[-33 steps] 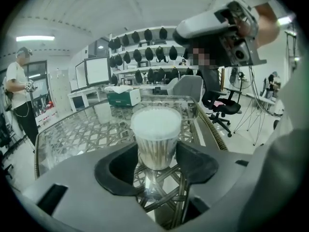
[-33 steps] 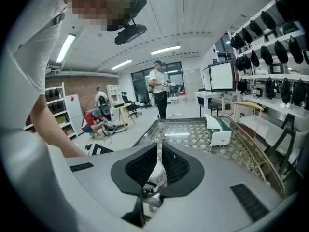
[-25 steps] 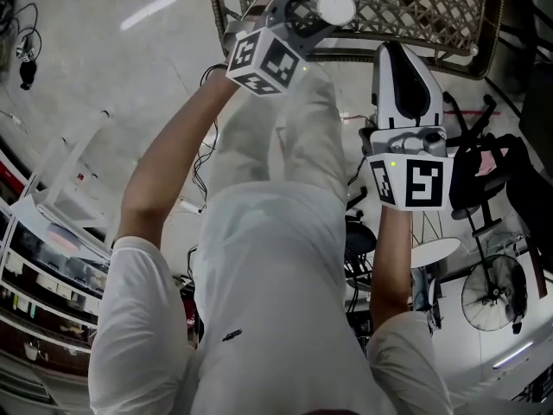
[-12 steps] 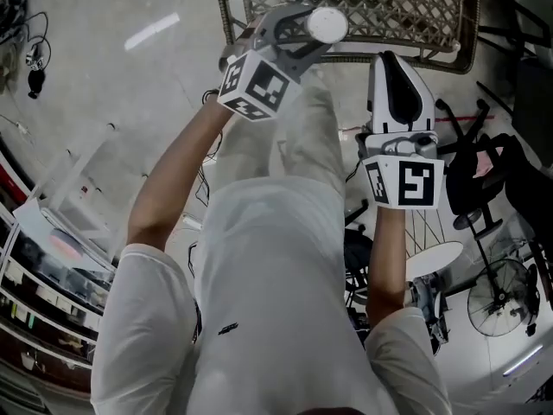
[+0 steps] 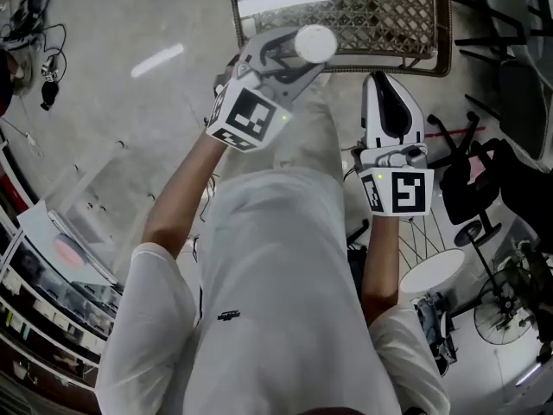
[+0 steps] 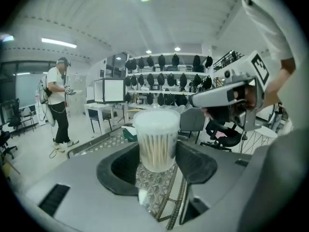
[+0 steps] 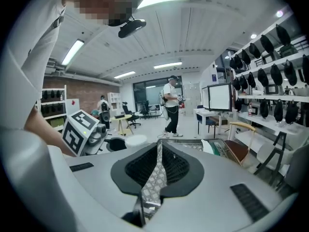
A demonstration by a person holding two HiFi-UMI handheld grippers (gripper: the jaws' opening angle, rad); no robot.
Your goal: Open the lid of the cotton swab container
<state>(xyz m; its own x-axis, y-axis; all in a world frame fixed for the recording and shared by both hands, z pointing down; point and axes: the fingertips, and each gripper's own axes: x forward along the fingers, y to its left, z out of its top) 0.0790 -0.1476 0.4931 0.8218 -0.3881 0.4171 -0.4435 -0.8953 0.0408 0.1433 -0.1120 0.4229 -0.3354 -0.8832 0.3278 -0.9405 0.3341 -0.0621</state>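
- Your left gripper (image 5: 294, 54) is held up in front of you, over the near edge of a woven rattan table (image 5: 380, 15). Its marker cube (image 5: 246, 115) faces the head camera.
- Its claw pinches the cotton swab container (image 6: 155, 146): the two dark pads (image 6: 198, 163) sit against the lower sides of the clear tub, which stands upright between them.
- The swabs show through the wall as a packed bundle of pale sticks.
- The white lid (image 6: 155, 118) is on, seated flat on top. From the head view it reads as a white disc (image 5: 314, 41) at the tips of the claw.
- Your right gripper (image 5: 382, 85) sits just to the right of the left one and does not touch the container.
- Its claw (image 7: 159, 161) is pressed together with nothing in it; only rattan weave shows through the slit.
- In the right gripper view the left marker cube (image 7: 81, 129) and the lid (image 7: 130, 140) appear off to the left.
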